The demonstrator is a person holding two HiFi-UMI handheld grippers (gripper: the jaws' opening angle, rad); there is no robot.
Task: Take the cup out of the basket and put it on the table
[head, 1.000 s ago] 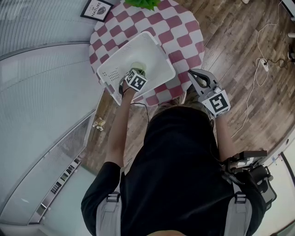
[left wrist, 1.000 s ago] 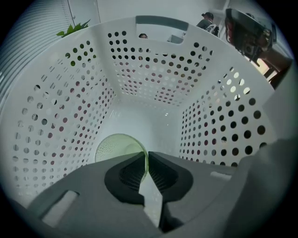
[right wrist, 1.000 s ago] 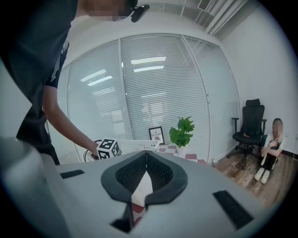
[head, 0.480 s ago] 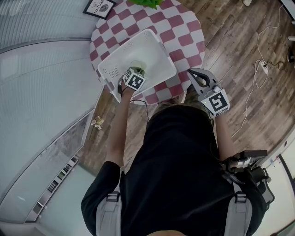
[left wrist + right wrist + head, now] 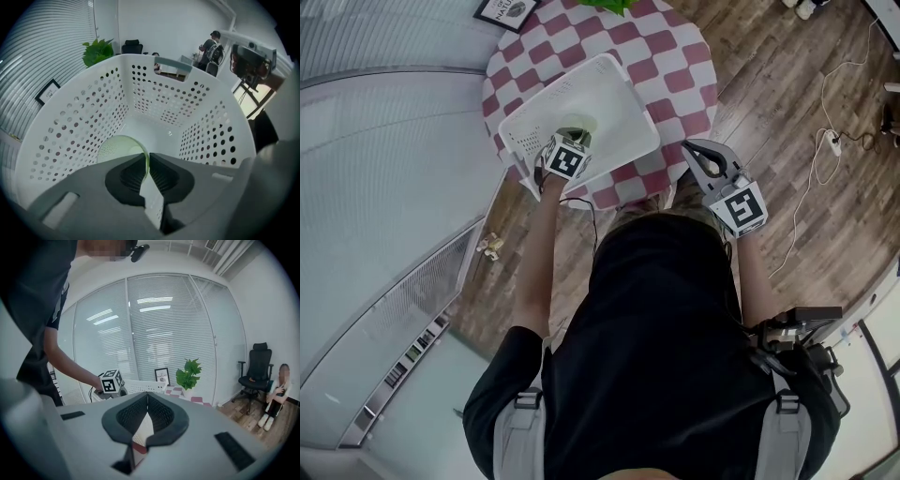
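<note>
Inside basket [image 5: 89, 112], cup [image 5: 116, 146] mostly hidden behind left gripper [image 5: 146, 158], rim pinched

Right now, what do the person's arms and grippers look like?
Left gripper and right gripper: grey bodies, black ribbed pads, each bearing a white cube with black square markers. Thin dark cable hangs from the left. Black short-sleeved top, forearms bare.

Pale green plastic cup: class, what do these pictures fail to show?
Head view: the marker cube on the left claw covers most of the pale green plastic cup.
Left gripper view: the claw's body hides the cup's base, so contact with the white perforated basket floor is unclear.
</note>
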